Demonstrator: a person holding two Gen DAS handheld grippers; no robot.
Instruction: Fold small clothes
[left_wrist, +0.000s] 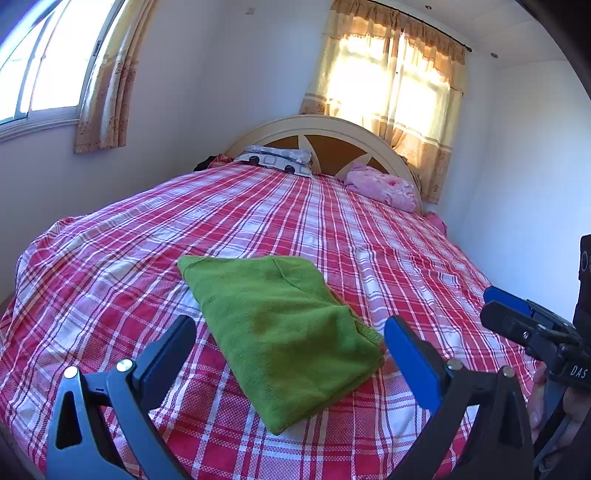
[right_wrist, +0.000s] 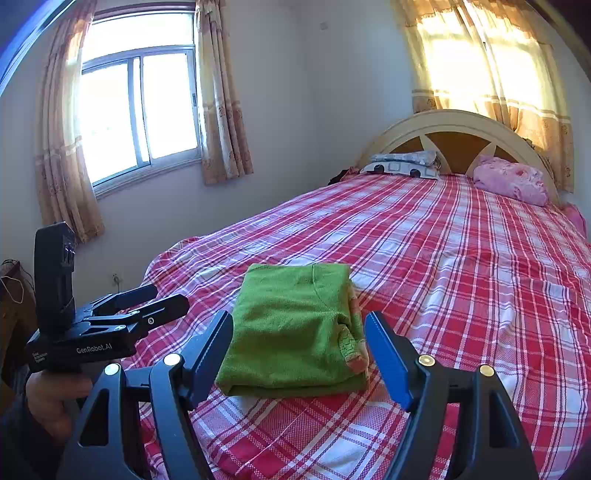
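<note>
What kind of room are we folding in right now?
A home bedroom, by the look of it: a bed with a red plaid sheet and arched headboard, pillows at its head, and curtained windows. The folded green garment lies on the sheet.

Folded garment (right_wrist: 295, 332) lies on the bed (right_wrist: 461, 258) near its foot; two pillows (right_wrist: 406, 164) sit far behind at the headboard (right_wrist: 458, 122).
</note>
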